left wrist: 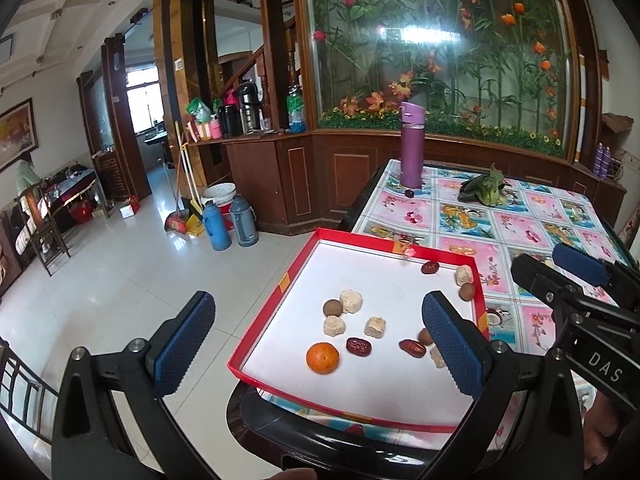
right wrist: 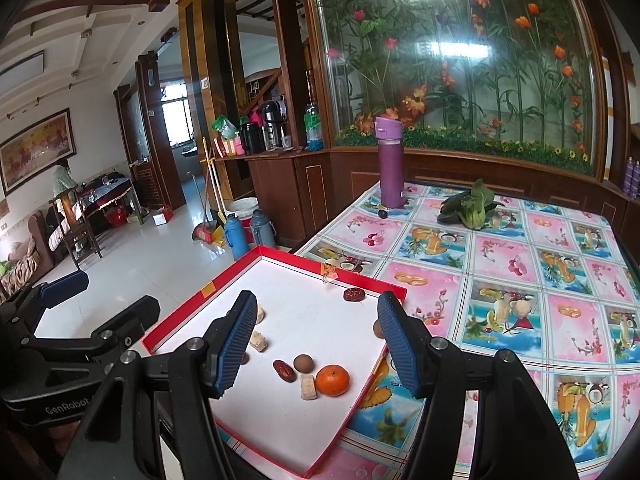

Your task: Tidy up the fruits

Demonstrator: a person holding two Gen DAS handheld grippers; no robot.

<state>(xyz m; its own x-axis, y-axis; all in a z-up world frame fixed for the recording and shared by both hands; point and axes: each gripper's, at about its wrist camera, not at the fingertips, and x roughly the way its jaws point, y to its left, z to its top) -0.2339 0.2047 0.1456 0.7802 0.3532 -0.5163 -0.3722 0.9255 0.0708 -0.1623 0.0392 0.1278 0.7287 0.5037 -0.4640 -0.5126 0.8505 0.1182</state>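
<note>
A shallow red-rimmed cardboard tray w/ white floor [left wrist: 276, 292] [right wrist: 188, 320] is seen at the near left corner of the table, partly overhanging the edge. Inside it a small round orange mandarin [left wrist: 322, 357] [right wrist: 332, 380] lies near the front, w/ a wrinkled dark-red date [left wrist: 359, 347] [right wrist: 284, 370] just beside it. A brown round longan [left wrist: 333, 308] [right wrist: 303, 363] and several pale beige crumbly cubes [left wrist: 351, 301] [right wrist: 308, 392] are scattered around the middle. A second date [left wrist: 412, 348] lies right of centre, and a third date [left wrist: 430, 267] [right wrist: 353, 294] sits at the far rim.

The left gripper [left wrist: 320, 348] is held over the tray's near left part, jaws wide apart, nothing gripped; the mandarin is framed between its blue ribbed pads [left wrist: 186, 344]. The right gripper [right wrist: 316, 348] hovers over the tray's near side, jaws likewise spread wide and empty.

The table is covered by a glossy fruit-print plastic cloth in pink and blue squares [left wrist: 532, 236] [right wrist: 520, 280]. At the far end a tall purple insulated bottle [left wrist: 411, 145] [right wrist: 391, 162] stands upright, w/ a leafy green vegetable [left wrist: 486, 191] [right wrist: 472, 208] lying to its right. Beyond the table, a curved glass panel w/ artificial flowers and bamboo [left wrist: 440, 48] [right wrist: 460, 60] is visible. On the tiled floor to the left, two blue thermos flasks [left wrist: 218, 226] [right wrist: 236, 236] stand side by side.
</note>
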